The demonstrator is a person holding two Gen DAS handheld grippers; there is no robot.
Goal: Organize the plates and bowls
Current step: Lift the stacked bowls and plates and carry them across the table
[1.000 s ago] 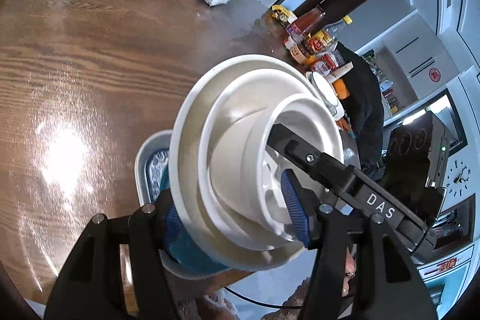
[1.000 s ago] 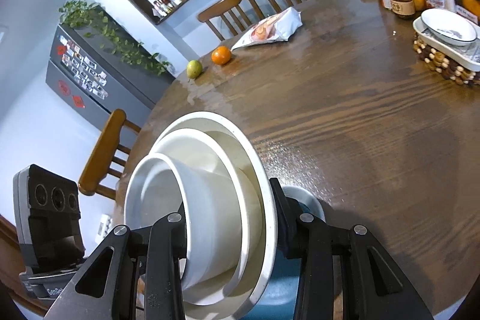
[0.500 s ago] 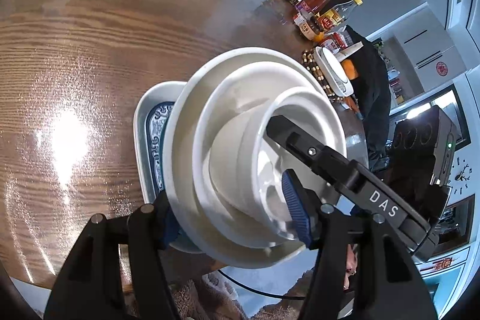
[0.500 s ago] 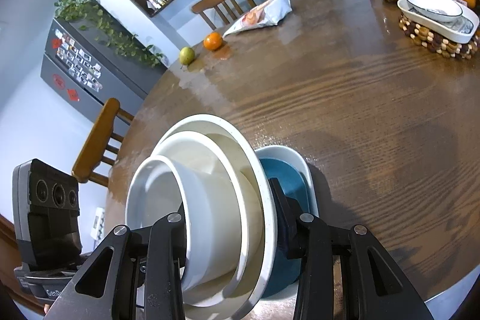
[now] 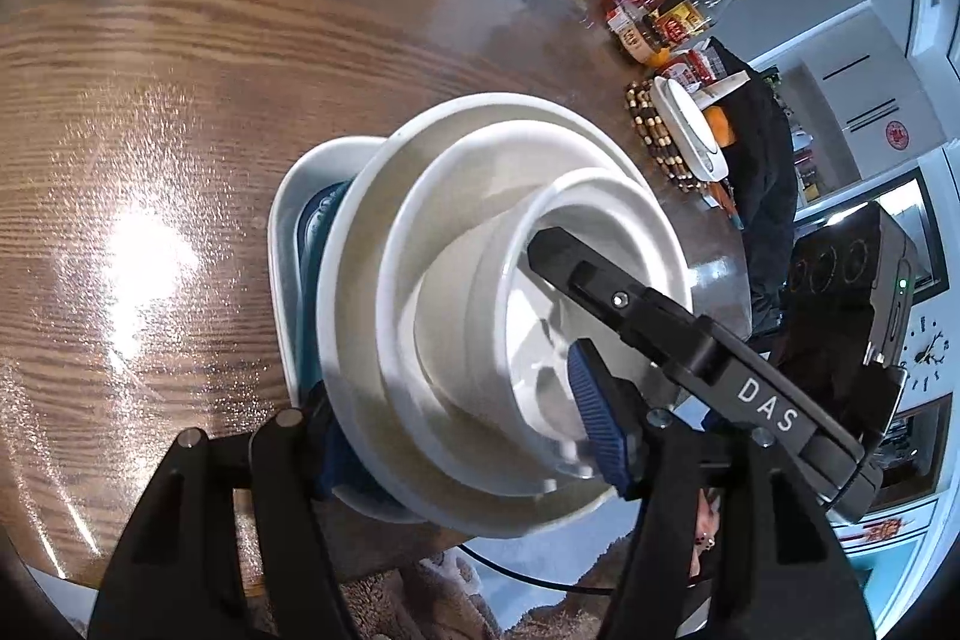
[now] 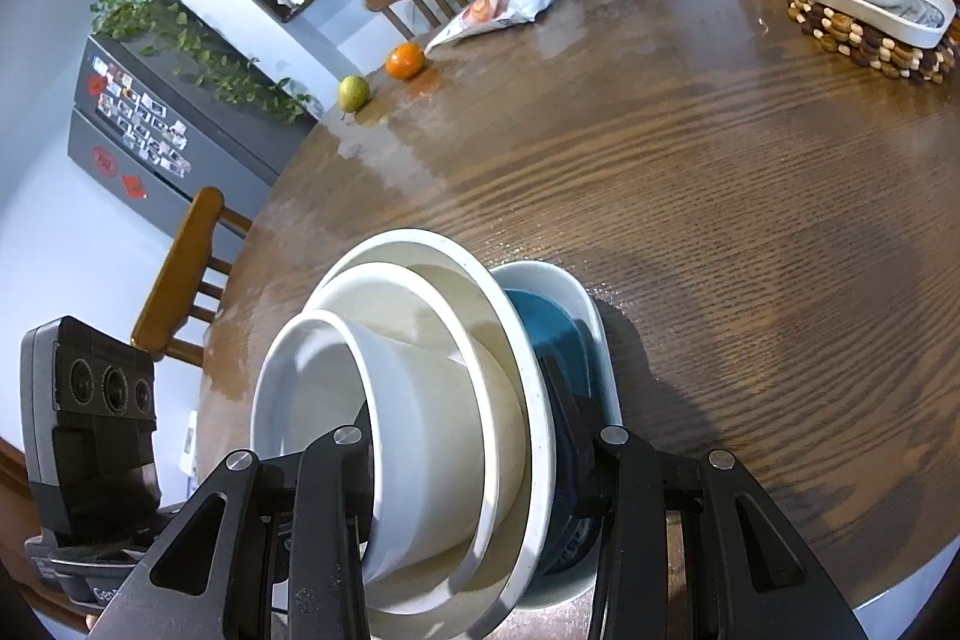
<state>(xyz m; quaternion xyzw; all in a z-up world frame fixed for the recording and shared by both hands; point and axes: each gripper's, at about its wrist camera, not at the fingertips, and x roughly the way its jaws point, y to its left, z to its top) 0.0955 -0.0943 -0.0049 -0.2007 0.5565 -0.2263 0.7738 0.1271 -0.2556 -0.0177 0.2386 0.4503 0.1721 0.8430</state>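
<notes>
A stack of dishes is pinched from both sides at the near edge of the wooden table (image 6: 690, 172). The left gripper (image 5: 456, 430) is clamped on the stack, with one finger under the big plate (image 5: 360, 244) and one blue pad (image 5: 591, 421) inside the small bowl (image 5: 480, 292). The right gripper (image 6: 468, 454) is clamped the same way from the other side, so the stack is held tipped up on its edge.

Three white round dishes are counted in the stack: the big plate, a middle bowl (image 6: 498, 400) and the small bowl. Behind them a blue dish (image 6: 546, 322) can be seen, resting in one white tray (image 6: 576, 292); it may be touching the table, but that is hard to tell.

Far across the table from the stack, one orange (image 6: 405, 60) and one pear (image 6: 353, 93) are seen.
</notes>
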